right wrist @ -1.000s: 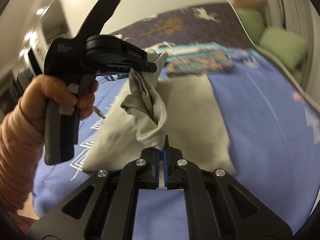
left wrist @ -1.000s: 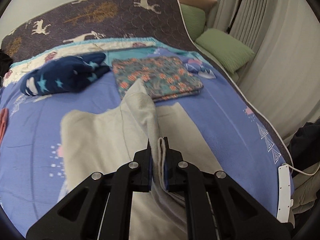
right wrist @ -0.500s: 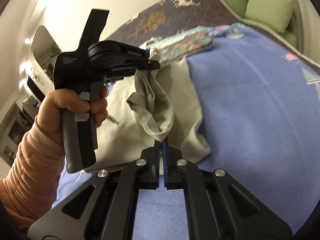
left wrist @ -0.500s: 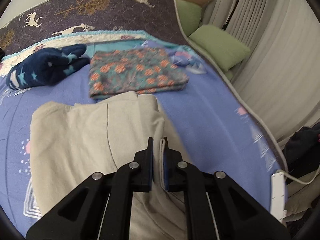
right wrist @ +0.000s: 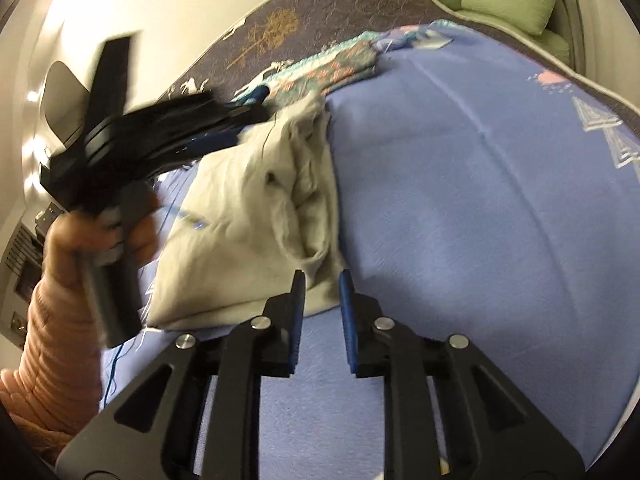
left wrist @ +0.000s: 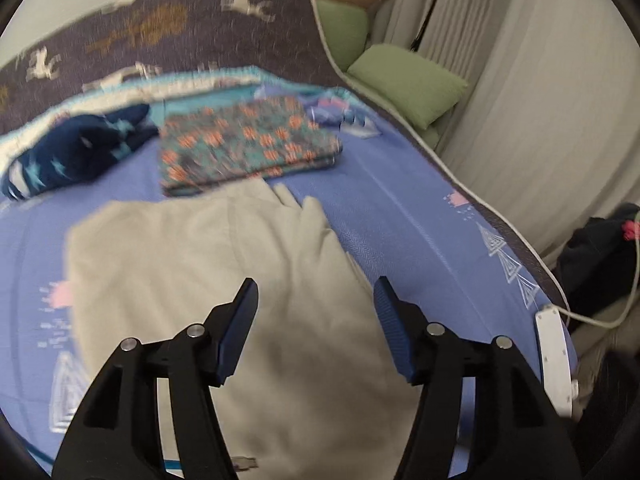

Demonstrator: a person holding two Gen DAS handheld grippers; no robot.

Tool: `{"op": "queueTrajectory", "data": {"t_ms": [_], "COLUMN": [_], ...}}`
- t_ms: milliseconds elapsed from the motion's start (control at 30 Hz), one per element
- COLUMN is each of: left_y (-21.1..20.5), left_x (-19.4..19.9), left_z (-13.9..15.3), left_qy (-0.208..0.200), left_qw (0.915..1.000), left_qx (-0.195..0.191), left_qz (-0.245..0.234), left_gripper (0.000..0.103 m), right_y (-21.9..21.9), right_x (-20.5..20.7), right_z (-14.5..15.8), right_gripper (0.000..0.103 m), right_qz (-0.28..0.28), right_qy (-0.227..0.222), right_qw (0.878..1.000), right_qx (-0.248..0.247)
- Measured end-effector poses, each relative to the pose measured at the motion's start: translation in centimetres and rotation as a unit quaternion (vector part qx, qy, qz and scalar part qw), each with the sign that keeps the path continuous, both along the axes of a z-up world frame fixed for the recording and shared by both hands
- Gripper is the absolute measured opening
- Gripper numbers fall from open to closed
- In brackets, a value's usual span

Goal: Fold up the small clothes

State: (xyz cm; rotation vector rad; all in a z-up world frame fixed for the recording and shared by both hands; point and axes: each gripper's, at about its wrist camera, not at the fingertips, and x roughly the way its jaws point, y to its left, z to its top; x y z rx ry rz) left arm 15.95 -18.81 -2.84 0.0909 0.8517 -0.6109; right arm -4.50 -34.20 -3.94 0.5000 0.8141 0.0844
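Both grippers have let go. The left gripper (left wrist: 316, 292) hangs over the beige garment (left wrist: 224, 264) with its fingers spread wide and nothing between them. The right gripper (right wrist: 322, 280) has its fingers parted at the garment's near corner, the cloth lying just between the tips. The garment rests on the blue blanket (left wrist: 404, 216), bunched along one edge. Beyond it lie a folded floral cloth (left wrist: 248, 140) and a rumpled navy star-print piece (left wrist: 80, 148).
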Motion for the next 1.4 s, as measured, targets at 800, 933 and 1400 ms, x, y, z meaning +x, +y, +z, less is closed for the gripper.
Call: {"op": "queueTrajectory", "data": {"t_ms": [800,933,1400], "left_y": [10.8,12.0,12.5], "left_x": [-13.0,-13.1,-11.9], "left_z": [-4.1,-4.1,-5.1], "left_qy": [-0.061,-0.044,-0.012], "left_qw": [0.9819,0.9844,0.9907], "left_qx": [0.179,0.170,0.135], "left_qz": [-0.018,-0.012,-0.007], "left_gripper": [0.007,0.000,0.010], "right_y": [1.5,1.4,3.4], "right_x": [2.7,3.2,4.1], "right_z": [2.7,-0.8,-0.2], "right_gripper": [0.002,0.003,0.001], "right_qz": [0.022,0.015,0.054], "right_qy": [0.017,0.078,0.076], "right_qw": [0.999,0.996,0.989], "right_qx": [-0.046,-0.047,-0.114]}}
